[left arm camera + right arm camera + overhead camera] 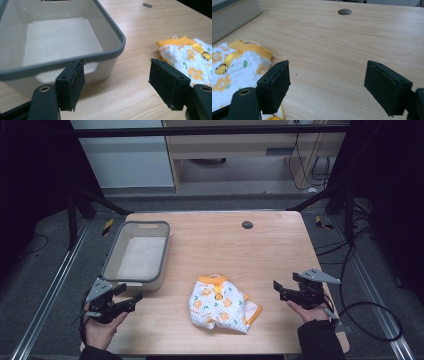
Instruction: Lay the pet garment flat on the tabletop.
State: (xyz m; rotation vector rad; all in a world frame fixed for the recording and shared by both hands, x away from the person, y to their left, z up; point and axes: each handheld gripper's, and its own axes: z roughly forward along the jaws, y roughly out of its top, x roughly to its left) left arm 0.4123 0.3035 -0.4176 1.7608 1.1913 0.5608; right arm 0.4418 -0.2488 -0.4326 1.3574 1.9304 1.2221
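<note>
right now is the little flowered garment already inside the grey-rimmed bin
No, the flowered garment lies crumpled on the table to the right of the bin, whose inside is bare.

A pale wooden counter (280, 255) carries a grey-rimmed bin (136, 255) at its left and a crumpled flowered garment (222, 304) near the front — well apart; a round grommet (247, 224) sits farther back.

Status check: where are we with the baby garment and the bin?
Done: nothing visible yet. The garment lies crumpled on the table, outside the bin, whose inside looks empty. In hand: nothing; the left gripper and right gripper flank the garment with jaws open, touching neither thing. Left: probably grasping the garment, perhaps folding it or moving it to the bin.
</note>
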